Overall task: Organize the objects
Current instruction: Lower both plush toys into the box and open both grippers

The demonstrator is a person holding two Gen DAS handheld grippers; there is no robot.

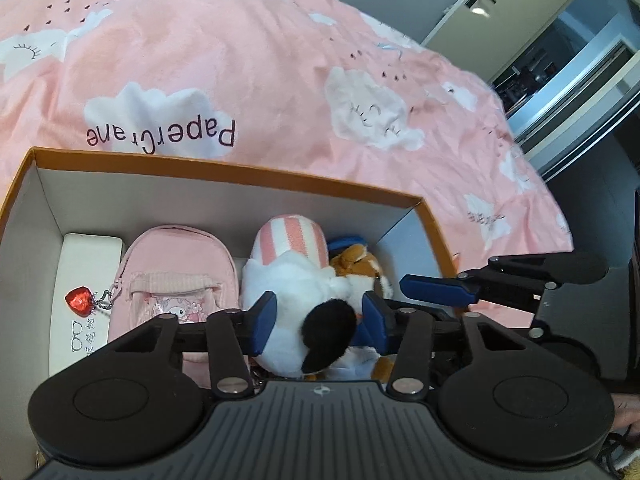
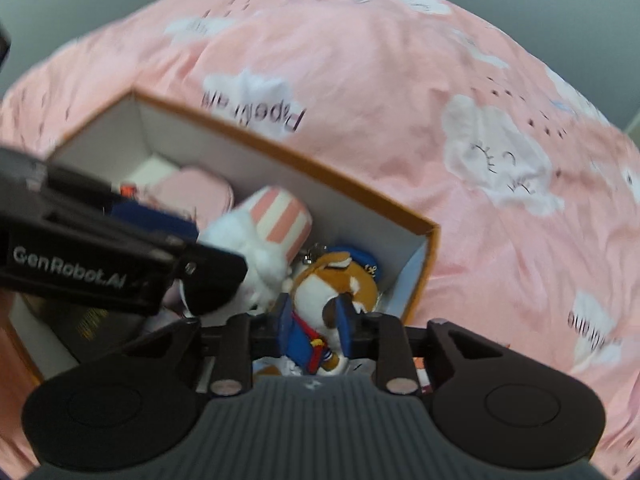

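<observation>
My left fingers (image 1: 316,320) clamp the white plush (image 1: 304,300) with the striped hat, which sits mid-box (image 1: 224,174) between the pink pouch (image 1: 176,272) at nine o'clock and the brown plush (image 1: 356,264) at three. My right fingers (image 2: 316,320) stand narrow, pinching the brown plush (image 2: 336,288) in its blue cap at the box's (image 2: 320,172) three-o'clock end. The box lies on the pink bed (image 1: 260,60), a white case (image 1: 86,280) at its nine-o'clock end.

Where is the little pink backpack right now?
In the left wrist view the pink backpack lies inside the orange-rimmed box, between the white case on its left and the white plush on its right.
</observation>
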